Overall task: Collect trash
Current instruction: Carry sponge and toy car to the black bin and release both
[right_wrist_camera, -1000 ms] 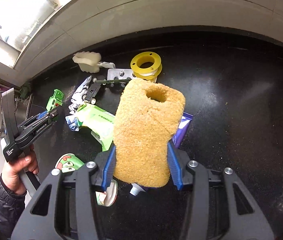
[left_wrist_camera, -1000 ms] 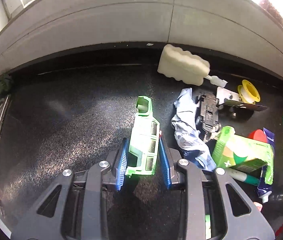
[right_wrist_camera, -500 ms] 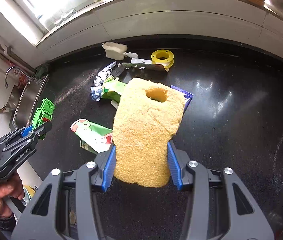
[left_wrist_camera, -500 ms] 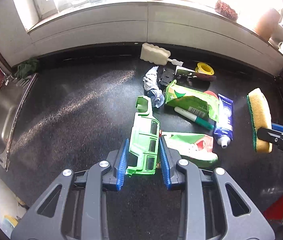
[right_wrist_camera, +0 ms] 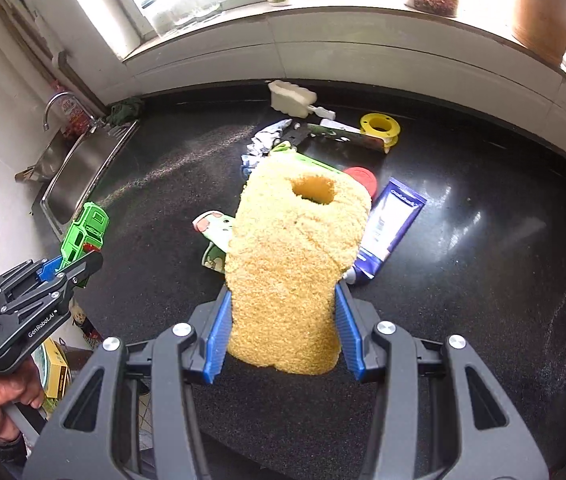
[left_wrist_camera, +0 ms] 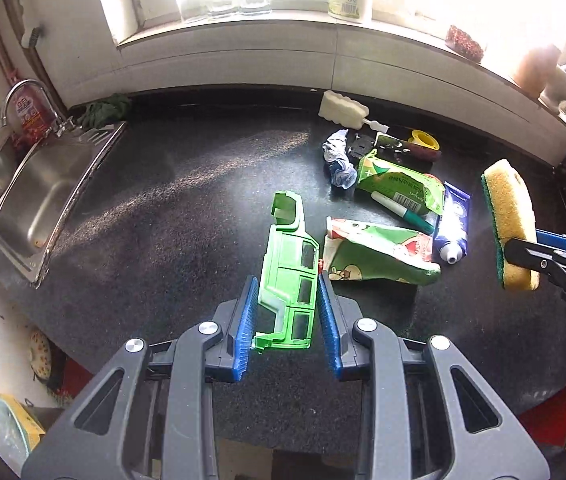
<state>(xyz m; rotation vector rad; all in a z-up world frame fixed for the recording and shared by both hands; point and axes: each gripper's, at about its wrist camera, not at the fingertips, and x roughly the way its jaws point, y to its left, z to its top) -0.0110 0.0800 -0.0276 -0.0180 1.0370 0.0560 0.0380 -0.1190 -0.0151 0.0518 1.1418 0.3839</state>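
The left gripper was clamped on a green plastic toy-truck shell, a hollow moulded piece with square window openings, held above the front edge of the black speckled counter. The right gripper squeezed a yellow sponge, coarse and crumbly, with a round hole near its top.

Only the left wrist view showed the sponge's dark green scouring layer along one side, and a green-capped marker lying against a crinkled green packet. In the right wrist view the sponge hid that marker and most of the packet.

The rest of the litter lay in the counter's back right part: a second flattened green wrapper with cartoon print, a blue-and-white tube, a crumpled white-blue paper wad, a yellow spool and a lumpy white sponge brush near the back edge. A red round lid showed only in the right wrist view, partly covered.

A steel sink sat at the counter's left end. A small dark object beside the paper wad was too murky to identify.
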